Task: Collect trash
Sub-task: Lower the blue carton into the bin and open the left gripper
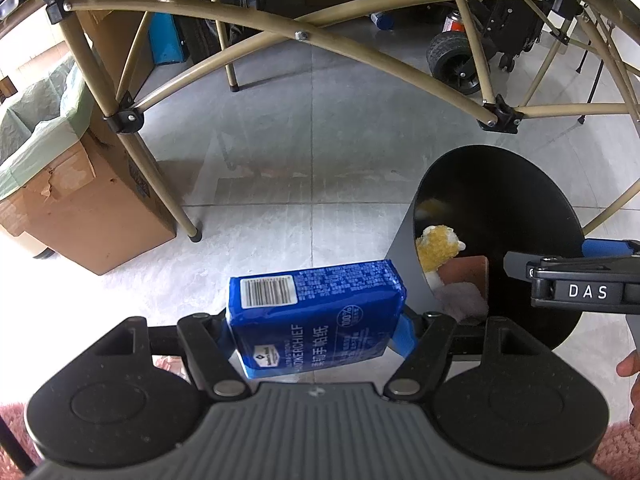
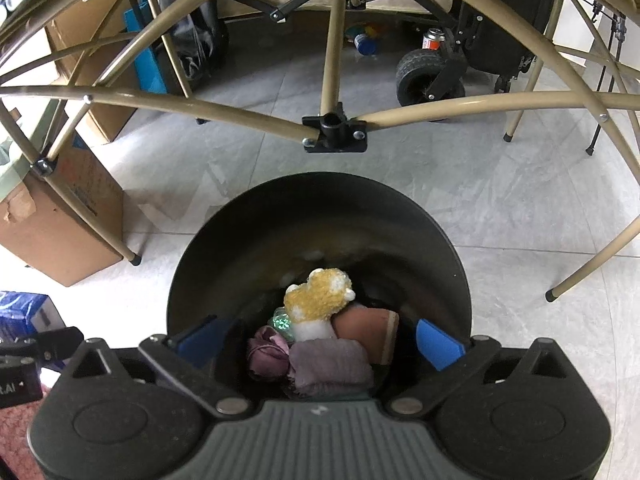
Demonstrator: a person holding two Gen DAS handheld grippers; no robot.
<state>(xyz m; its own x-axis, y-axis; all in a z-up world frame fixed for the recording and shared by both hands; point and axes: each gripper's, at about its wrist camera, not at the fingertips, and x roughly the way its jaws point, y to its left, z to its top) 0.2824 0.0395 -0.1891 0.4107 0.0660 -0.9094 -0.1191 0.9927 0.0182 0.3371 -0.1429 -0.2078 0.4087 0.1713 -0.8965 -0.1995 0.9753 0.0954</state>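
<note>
Left gripper (image 1: 316, 334) pinching blue plastic-wrapped tissue pack (image 1: 314, 312), right gripper (image 2: 320, 342) spread wide, empty, above round black bin (image 2: 248, 240) holding yellow-white plush toy (image 2: 318, 298), crumpled purple cloth (image 2: 328, 364).

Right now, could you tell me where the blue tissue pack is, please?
In the left wrist view, the blue plastic handkerchief tissue pack sits clamped in the left gripper, just left of the round black bin.

blue tissue pack (image 1: 316, 312) (barcode up) beside black bin (image 2: 320, 220) holding yellow plush (image 2: 318, 294).
</note>
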